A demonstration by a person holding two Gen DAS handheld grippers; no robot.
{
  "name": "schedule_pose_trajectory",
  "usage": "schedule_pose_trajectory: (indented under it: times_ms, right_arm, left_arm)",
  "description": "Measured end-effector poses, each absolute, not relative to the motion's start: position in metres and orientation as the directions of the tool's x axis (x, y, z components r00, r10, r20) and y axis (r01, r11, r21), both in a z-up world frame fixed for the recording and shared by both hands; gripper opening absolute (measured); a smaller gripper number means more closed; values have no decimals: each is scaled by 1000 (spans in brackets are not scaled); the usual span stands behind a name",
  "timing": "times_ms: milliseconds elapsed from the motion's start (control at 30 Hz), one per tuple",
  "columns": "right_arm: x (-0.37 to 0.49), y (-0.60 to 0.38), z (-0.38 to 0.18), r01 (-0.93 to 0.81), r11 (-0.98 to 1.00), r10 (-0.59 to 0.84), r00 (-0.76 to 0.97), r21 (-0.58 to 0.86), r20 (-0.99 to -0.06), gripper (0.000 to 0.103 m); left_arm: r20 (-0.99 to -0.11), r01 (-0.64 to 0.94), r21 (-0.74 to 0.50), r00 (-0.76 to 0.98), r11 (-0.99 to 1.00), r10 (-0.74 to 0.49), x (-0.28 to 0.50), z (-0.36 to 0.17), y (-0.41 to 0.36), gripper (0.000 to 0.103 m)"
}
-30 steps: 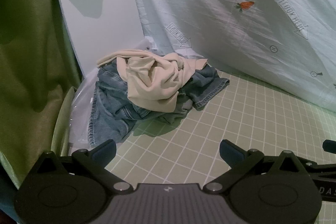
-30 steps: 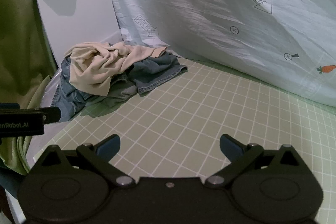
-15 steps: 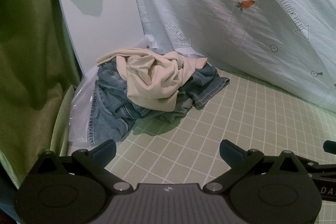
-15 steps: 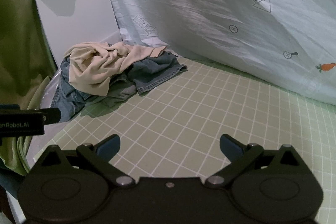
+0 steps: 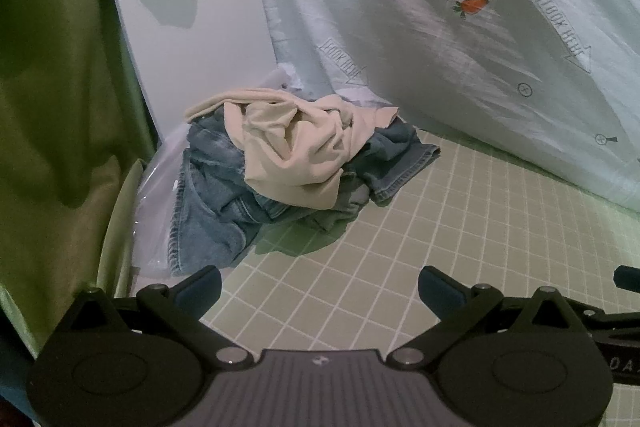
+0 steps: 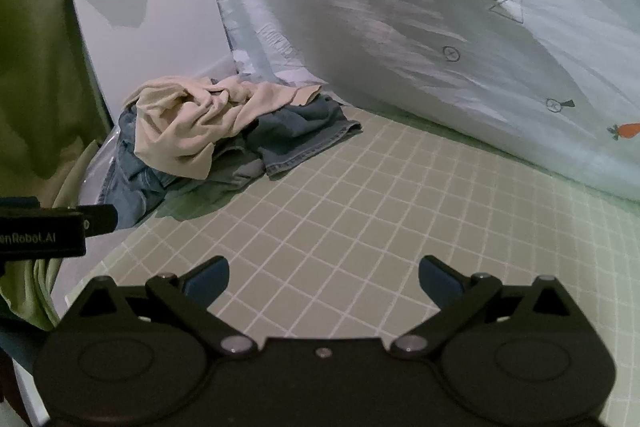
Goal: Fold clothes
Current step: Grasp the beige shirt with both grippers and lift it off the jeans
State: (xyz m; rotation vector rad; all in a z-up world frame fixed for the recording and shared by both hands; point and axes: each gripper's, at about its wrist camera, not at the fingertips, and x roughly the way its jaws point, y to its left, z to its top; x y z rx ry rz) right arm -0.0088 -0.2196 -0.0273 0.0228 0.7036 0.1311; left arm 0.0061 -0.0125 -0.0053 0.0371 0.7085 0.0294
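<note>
Little has shifted over the last second: both grippers hold almost the same place above the green gridded mat, the pile of clothes sliding only slightly in each view. The left gripper hovers with its blue-padded fingers spread wide apart and nothing between them; the right gripper is likewise spread and empty, well short of the laundry. The pile sits at the mat's far left corner: a crumpled beige garment lies draped on top of blue denim jeans, one hemmed leg reaching out onto the grid. The jeans partly rest on a clear plastic bag. Behind the heap stand a white panel and a pale sheet printed with carrots and arrows; green fabric hangs at the left.
</note>
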Motion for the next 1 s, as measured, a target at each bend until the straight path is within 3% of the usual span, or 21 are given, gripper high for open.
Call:
schedule_pose_trajectory:
  times_ms: [467,700,900,1000]
  right_arm:
    - [48,-196,-17,-184,982,170,749,45,-640,102]
    - [127,-158,-9,-223,973,214,753,65,-622,90]
    - [208,-120,-14,-244,966,245,739,90,-627,77]
    - [244,-107,-23,-245,955,295,710,169,-640,73]
  left_arm:
    - [-655,-73,-4,754,997,53,49,2,21,103]
    - [-641,-112,-18,764,994,75,116,11,55,101]
    - [-671,-87,-64,741,994,21,188,-1,61,77]
    - [-685,-81,-109,728,991,-15,218,-12,57,58]
